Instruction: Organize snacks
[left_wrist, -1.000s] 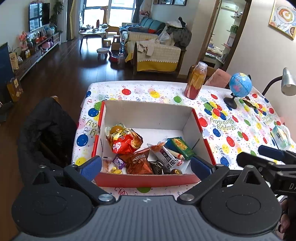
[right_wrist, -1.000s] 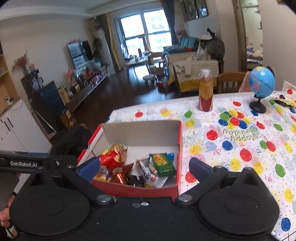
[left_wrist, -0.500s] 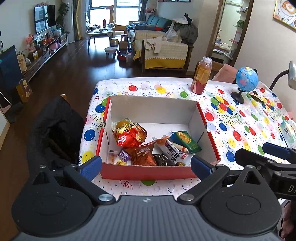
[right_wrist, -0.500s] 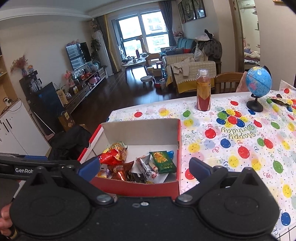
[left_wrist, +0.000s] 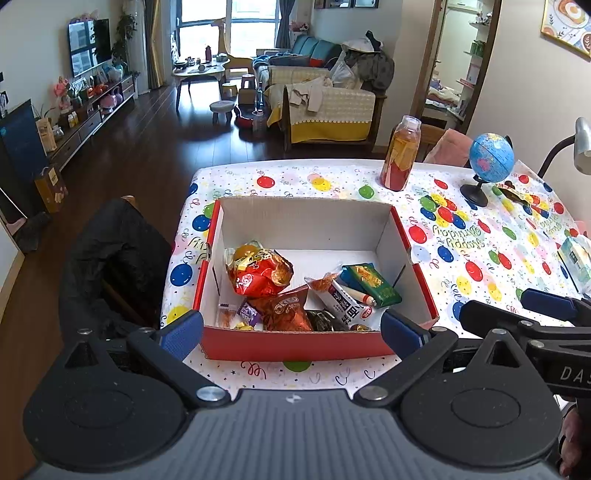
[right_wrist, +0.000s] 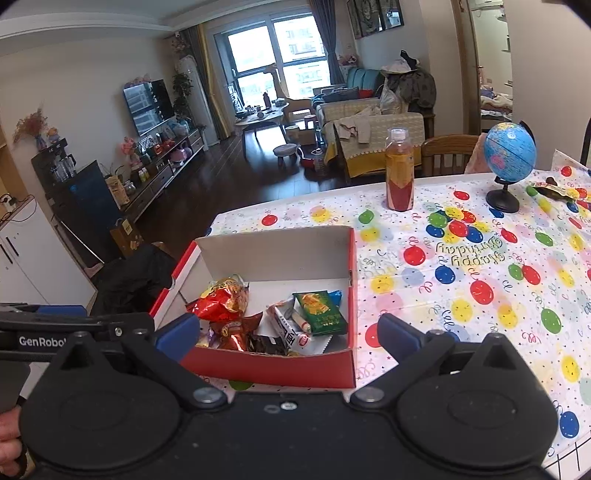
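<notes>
— Left-wrist view first: what lies ahead of the left gripper (left_wrist: 291, 332)?

— Its two blue-padded fingers (left_wrist: 183, 334) are spread wide with nothing between them, hovering short of the red cardboard box with white inner walls (left_wrist: 295, 345). The near wall of the box spans almost the whole gap between the fingertips.

— And the snacks?

— All inside the box, heaped toward the wall nearest the fingers. A crinkled red-and-gold foil snack bag (left_wrist: 258, 273) sits beyond the left-hand finger, a dark brown-red packet (left_wrist: 286, 308) is just in front of it, a white tube-shaped wrapper with red print (left_wrist: 343, 302) lies centre-right, and a flat green packet (left_wrist: 371, 284) lies beyond the right-hand finger. A few small wrapped sweets (left_wrist: 240, 314) are tucked in the near-left corner.

— Right-wrist view?

— The right gripper (right_wrist: 288, 332) is likewise parted and empty. The same box (right_wrist: 273, 363) sits ahead of its left-hand finger and the middle of the gap; its right-hand finger is over bare balloon-print tablecloth (right_wrist: 480, 295). In the left-wrist view that gripper shows at the right edge, beside the box.

— Anything past the box?

— Well beyond the fingertips, a clear bottle of orange-red drink (left_wrist: 400, 155) stands upright, and a small blue globe on a black stand (left_wrist: 489, 162) stands to its right.
</notes>
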